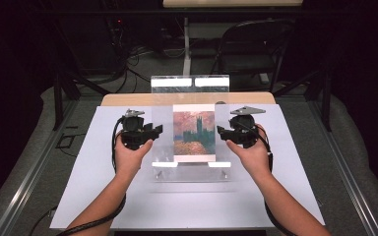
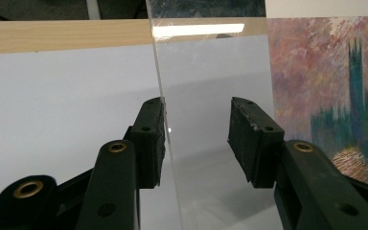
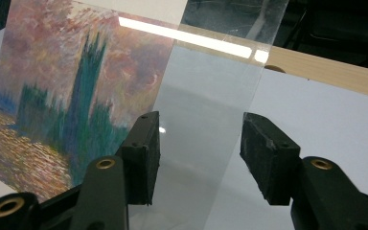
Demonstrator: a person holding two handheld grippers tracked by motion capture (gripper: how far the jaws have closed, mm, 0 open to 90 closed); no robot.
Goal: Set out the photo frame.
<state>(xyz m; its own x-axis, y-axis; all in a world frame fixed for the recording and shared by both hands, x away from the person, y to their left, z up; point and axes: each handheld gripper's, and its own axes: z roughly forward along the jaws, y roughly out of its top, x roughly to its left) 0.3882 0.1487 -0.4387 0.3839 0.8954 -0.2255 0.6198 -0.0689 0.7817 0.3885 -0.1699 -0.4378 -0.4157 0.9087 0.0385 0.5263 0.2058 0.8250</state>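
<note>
A clear plastic sheet [image 1: 163, 113] lies in the middle of the table over a painted print [image 1: 194, 132] of dark towers under a pink sky. My left gripper [image 1: 155, 132] is open at the sheet's left side. In the left gripper view the sheet's [image 2: 211, 72] edge runs between the jaws, close against the left one, with the print [image 2: 326, 86] to the right. My right gripper [image 1: 220, 132] is open at the sheet's right side. In the right gripper view the sheet's [image 3: 211, 96] edge passes between the jaws, with the print [image 3: 76, 86] on the left.
A white board [image 1: 103, 196] covers the wooden table [image 1: 128, 99], with bare room to either side of the sheet and in front of it. Beyond the table stand a dark folding chair [image 1: 256, 44] and black frame legs. Cables trail from both grippers.
</note>
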